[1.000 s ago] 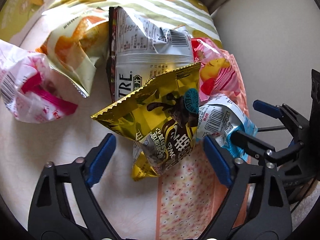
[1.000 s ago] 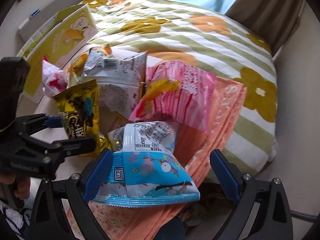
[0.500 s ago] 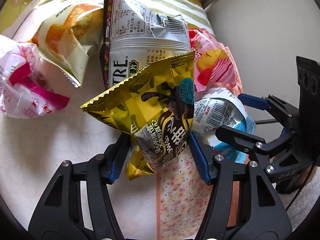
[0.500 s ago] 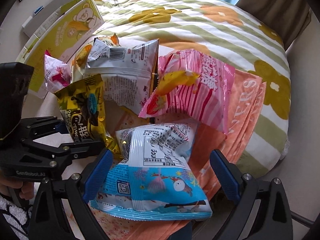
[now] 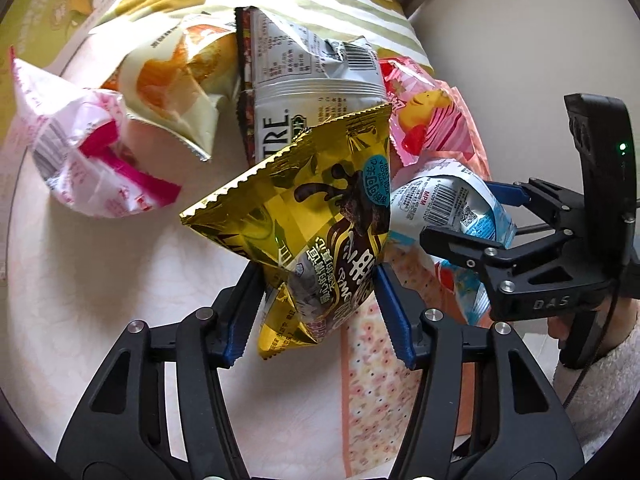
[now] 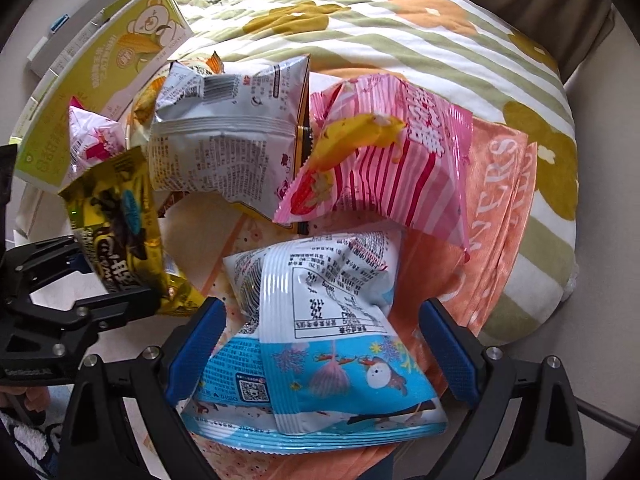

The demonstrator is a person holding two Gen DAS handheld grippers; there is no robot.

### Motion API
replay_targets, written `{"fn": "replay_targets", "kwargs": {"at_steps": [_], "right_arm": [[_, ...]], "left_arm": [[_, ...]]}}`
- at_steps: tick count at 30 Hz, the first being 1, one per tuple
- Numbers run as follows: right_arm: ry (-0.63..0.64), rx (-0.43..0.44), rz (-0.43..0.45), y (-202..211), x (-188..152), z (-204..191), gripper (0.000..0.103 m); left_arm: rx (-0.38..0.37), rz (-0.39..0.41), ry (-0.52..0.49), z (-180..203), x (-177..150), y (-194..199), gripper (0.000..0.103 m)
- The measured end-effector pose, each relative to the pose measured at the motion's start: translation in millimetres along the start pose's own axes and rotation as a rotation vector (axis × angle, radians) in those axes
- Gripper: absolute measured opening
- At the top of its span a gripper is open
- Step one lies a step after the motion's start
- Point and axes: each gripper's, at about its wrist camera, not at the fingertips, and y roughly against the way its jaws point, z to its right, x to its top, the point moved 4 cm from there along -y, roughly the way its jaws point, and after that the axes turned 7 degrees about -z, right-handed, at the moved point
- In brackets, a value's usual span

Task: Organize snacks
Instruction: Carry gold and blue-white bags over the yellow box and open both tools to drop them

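- Squeezing shut just now, my left tongs [image 5: 318,312] went from wide apart to pinching the gold snack bag [image 5: 308,220], low in the middle of the frame.
- That means this bag is caught, and I think I can lift it off the pile.
- My right tongs [image 6: 322,350] have been closing a little around the blue snack bag [image 6: 320,372] at the bottom of their frame, but the right pad is not touching yet.
- Farther up lie the silver bag [image 6: 228,136] and the pink striped bag [image 6: 396,168], waiting on the flowery blanket [image 6: 400,24].
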Motion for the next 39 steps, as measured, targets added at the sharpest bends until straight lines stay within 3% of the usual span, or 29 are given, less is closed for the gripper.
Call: {"fn": "replay_targets", "kwargs": {"at_steps": [1,6,15,24,31,39], "right_arm": [[-0.001,0.010,-0.004,-0.6,-0.5,-1.8,0.082],[0.025,-0.048,-0.009,1.8,-5.1,-11.0,0.072],[-0.014,-0.056,0.023,25.4,-26.0,-22.3,0.069],[-0.003,-0.066,0.176,91.8,-33.5,-45.4,0.068],[0.008,-0.049,0.322,146.8,2.0,-78.2,0.068],[0.025,-0.032,0.432,181.3,72.6,-149.2,0.068]], "left_arm": [[0.001,0.003,0.002,-1.4,-1.7,1.3,0.052],[-0.008,0.020,0.009,-7.1,-9.8,11.2,0.050],[-0.030,0.081,0.003,-9.2,-24.9,43.5,0.048],[-0.050,0.243,0.004,-7.8,-27.5,124.8,0.047],[-0.031,0.396,0.001,-32.8,-5.3,206.0,0.047],[-0.008,0.462,0.001,-101.8,31.7,277.0,0.047]]}}
